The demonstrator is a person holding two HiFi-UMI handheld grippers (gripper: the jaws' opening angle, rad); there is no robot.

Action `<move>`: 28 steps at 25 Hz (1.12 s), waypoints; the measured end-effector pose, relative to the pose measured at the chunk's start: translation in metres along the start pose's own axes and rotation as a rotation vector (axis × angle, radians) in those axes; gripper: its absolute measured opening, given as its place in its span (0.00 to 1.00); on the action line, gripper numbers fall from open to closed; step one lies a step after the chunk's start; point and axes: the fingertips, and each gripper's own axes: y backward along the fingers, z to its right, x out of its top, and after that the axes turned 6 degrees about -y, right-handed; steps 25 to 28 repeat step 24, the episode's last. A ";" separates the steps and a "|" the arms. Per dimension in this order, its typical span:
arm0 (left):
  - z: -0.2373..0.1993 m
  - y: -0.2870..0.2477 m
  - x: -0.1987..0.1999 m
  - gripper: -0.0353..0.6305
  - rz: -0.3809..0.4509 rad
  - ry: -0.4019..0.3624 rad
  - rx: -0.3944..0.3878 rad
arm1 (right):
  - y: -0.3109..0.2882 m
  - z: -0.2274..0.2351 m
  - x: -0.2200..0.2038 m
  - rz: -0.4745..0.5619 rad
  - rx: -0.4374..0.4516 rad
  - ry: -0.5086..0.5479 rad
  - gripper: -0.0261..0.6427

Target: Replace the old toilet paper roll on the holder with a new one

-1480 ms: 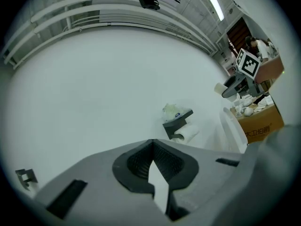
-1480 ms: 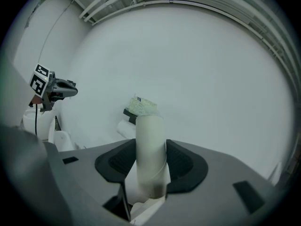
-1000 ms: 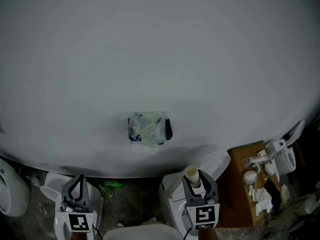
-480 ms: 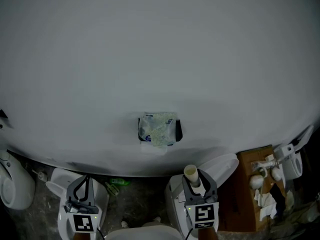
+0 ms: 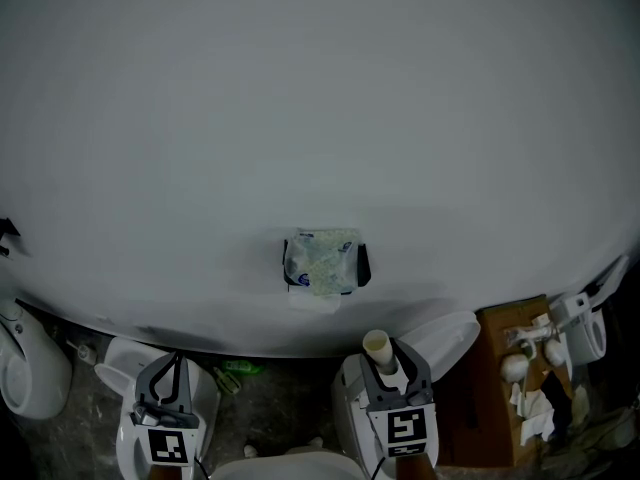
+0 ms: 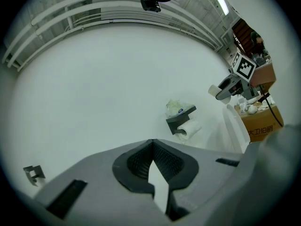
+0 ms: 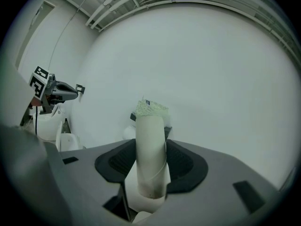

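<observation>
A dark wall holder (image 5: 358,266) carries a crinkled plastic packet (image 5: 322,261) on its top shelf. Under the shelf hangs a white paper roll (image 6: 190,130), with the holder (image 6: 181,118) above it in the left gripper view. My right gripper (image 5: 385,360) is shut on an empty cardboard tube (image 5: 377,346), below and right of the holder. In the right gripper view the tube (image 7: 150,154) stands upright between the jaws (image 7: 150,147) and hides most of the holder. My left gripper (image 5: 166,388) is shut and empty at lower left, its jaws (image 6: 153,149) pressed together.
A white toilet (image 5: 445,330) stands under the right gripper, another (image 5: 118,360) under the left, and a third white fixture (image 5: 25,373) at far left. A cardboard box (image 5: 495,368) with white fittings sits at right. A green item (image 5: 238,370) lies on the floor.
The right gripper with the tube has shifted a little left, toward the holder. The head view has panned, so the holder sits further right. The left gripper has stayed put.
</observation>
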 end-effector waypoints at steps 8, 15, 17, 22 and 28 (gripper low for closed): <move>-0.002 -0.007 -0.001 0.06 0.021 -0.018 -0.018 | 0.001 -0.004 0.002 0.003 -0.008 0.016 0.33; 0.000 -0.010 -0.004 0.06 0.038 -0.001 -0.034 | 0.005 -0.005 0.003 -0.004 -0.036 0.020 0.33; -0.002 -0.011 -0.004 0.06 0.045 -0.002 -0.035 | 0.005 -0.006 0.002 -0.003 -0.041 0.020 0.33; -0.003 -0.011 -0.005 0.06 0.051 -0.010 -0.045 | 0.006 -0.012 0.004 0.002 -0.037 0.016 0.33; -0.003 -0.011 -0.006 0.06 0.053 -0.001 -0.047 | 0.006 -0.013 0.005 0.006 -0.039 0.013 0.33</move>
